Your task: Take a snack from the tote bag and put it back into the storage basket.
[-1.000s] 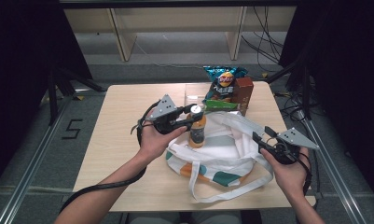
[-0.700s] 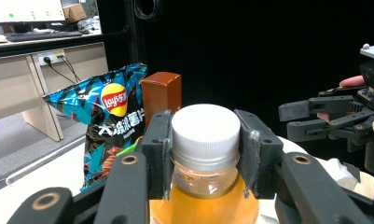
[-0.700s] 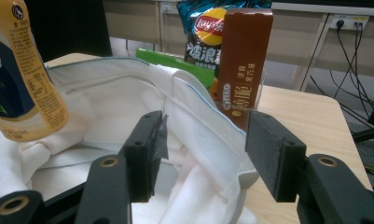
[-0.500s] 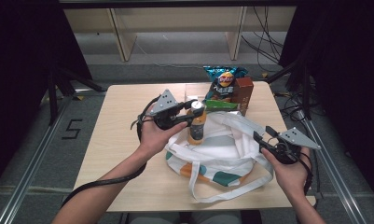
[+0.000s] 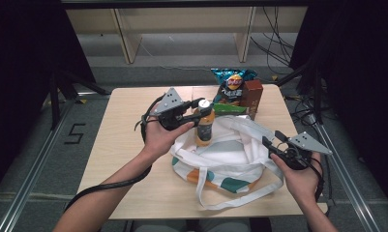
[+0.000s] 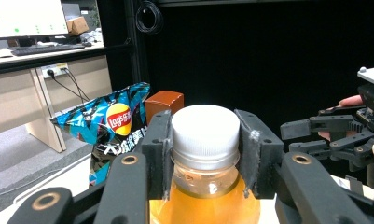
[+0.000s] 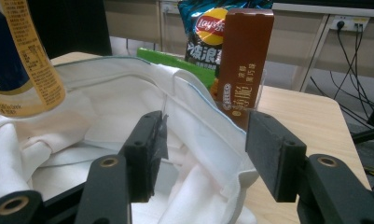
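The left tongs [image 5: 197, 107] are clamped on the neck of the bottle [image 5: 204, 126], just under its white cap, holding it upright over the mouth of the bag [image 5: 230, 154] on the bench [image 5: 128, 145]. The right tongs [image 5: 270, 143] stand apart around the bag's rim, whether pinching it I cannot tell. This looks like the packing step: next, lower the bottle straight into the bag, then let go.
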